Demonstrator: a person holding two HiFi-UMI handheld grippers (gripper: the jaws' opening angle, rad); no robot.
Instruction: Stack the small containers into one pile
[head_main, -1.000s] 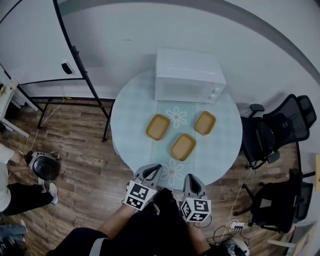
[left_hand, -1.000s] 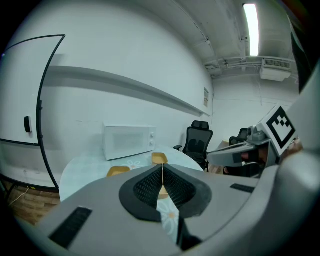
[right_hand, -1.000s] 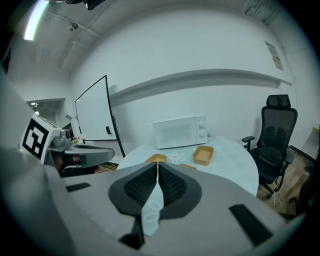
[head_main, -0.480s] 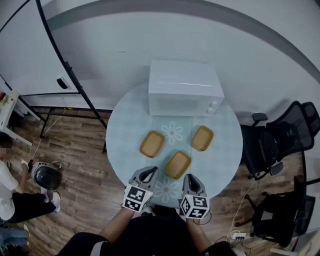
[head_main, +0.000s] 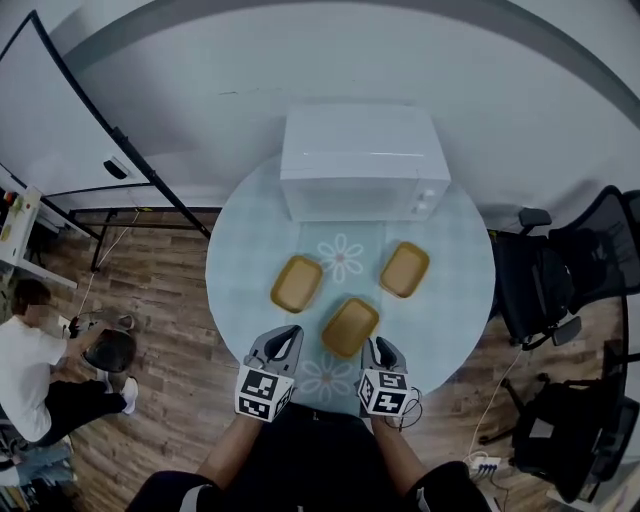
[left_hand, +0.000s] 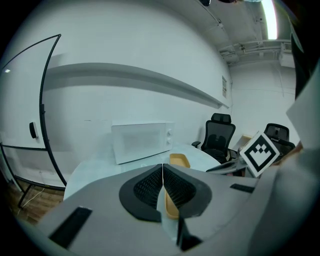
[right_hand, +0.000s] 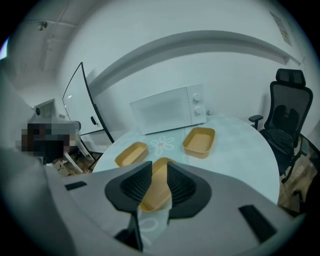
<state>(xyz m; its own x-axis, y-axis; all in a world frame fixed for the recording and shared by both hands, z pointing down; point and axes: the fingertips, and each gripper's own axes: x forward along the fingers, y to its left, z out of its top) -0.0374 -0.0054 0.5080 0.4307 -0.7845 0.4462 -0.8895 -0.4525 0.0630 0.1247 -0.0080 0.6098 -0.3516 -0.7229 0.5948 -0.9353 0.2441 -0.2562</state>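
Three shallow yellow containers lie apart on the round table (head_main: 450, 310): a left one (head_main: 297, 283), a near middle one (head_main: 350, 326) and a right one (head_main: 404, 269). My left gripper (head_main: 283, 343) hovers over the table's near edge, left of the middle container, with its jaws closed tip to tip. The right gripper (head_main: 377, 350) hangs just right of that container, its jaws a narrow gap apart and empty. In the right gripper view the middle container (right_hand: 159, 186) shows through the gripper (right_hand: 159, 167), with the left one (right_hand: 131, 153) and the right one (right_hand: 199, 140) beyond.
A white microwave (head_main: 360, 160) stands at the table's back. Black office chairs (head_main: 560, 270) crowd the right side. A whiteboard on a black frame (head_main: 110, 140) stands at the left, and a person (head_main: 30, 360) crouches on the wood floor there.
The view has closed in on the table. Both grippers have come forward from the floor side to the table's near edge, flanking the middle container. The containers have not moved.
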